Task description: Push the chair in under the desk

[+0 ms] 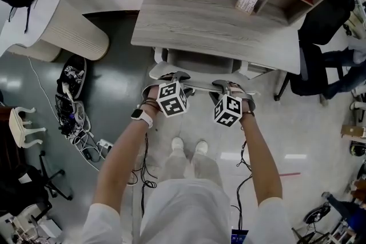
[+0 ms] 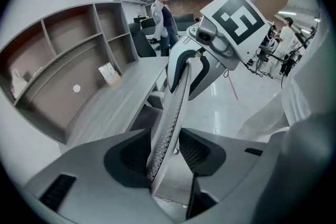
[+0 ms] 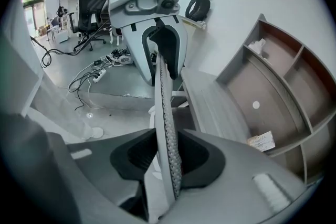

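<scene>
Facing the desk (image 1: 217, 31), left gripper (image 2: 165, 150) and right gripper (image 3: 169, 157) jaws each clamp the chair back (image 1: 199, 87).

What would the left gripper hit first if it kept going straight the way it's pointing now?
Its jaws clamp the chair backrest at its top edge. Sliding straight on along it, the left gripper would probably meet the right gripper, clamped on the same edge.
</scene>
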`<state>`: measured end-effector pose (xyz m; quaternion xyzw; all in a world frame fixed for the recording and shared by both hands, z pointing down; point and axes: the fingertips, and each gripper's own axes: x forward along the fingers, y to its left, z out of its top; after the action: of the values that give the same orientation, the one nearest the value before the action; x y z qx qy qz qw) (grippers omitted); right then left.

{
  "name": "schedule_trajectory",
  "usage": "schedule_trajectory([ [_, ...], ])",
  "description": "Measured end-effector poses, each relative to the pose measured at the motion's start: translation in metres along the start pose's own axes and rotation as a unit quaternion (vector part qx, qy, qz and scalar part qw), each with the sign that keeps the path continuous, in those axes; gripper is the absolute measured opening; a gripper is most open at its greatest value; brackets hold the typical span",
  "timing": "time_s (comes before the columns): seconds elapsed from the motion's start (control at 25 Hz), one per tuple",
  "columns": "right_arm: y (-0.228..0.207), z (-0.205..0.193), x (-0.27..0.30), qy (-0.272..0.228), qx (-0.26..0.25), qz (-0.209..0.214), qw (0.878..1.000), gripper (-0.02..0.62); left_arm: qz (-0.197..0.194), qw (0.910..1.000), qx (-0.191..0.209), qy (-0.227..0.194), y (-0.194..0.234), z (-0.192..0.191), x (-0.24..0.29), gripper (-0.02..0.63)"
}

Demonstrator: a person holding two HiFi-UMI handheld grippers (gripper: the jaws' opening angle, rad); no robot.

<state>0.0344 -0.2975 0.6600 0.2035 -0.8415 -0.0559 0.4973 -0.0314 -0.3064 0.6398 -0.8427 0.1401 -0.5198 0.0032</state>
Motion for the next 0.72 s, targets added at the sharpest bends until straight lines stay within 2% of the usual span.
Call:
schedule_trajectory([
  [0.32, -0.036, -0.001, 0.016, 0.006, -0.005, -0.013, 1.000, 0.124, 0.000, 1.0000, 0.002, 0.007, 0.037, 0.008, 0.013, 0.170],
  [0.48, -0.044, 0.004, 0.019, 0.005, -0.006, -0.005, 1.000, 0.118, -0.004, 0.9999, 0.009, 0.013, 0.048, 0.008, 0.013, 0.173],
  [0.72, -0.044, 0.002, 0.023, 0.010, -0.035, -0.045, 0.998, 0.112, 0.011, 0.9997, 0.020, 0.006, 0.048, 0.006, 0.014, 0.172],
])
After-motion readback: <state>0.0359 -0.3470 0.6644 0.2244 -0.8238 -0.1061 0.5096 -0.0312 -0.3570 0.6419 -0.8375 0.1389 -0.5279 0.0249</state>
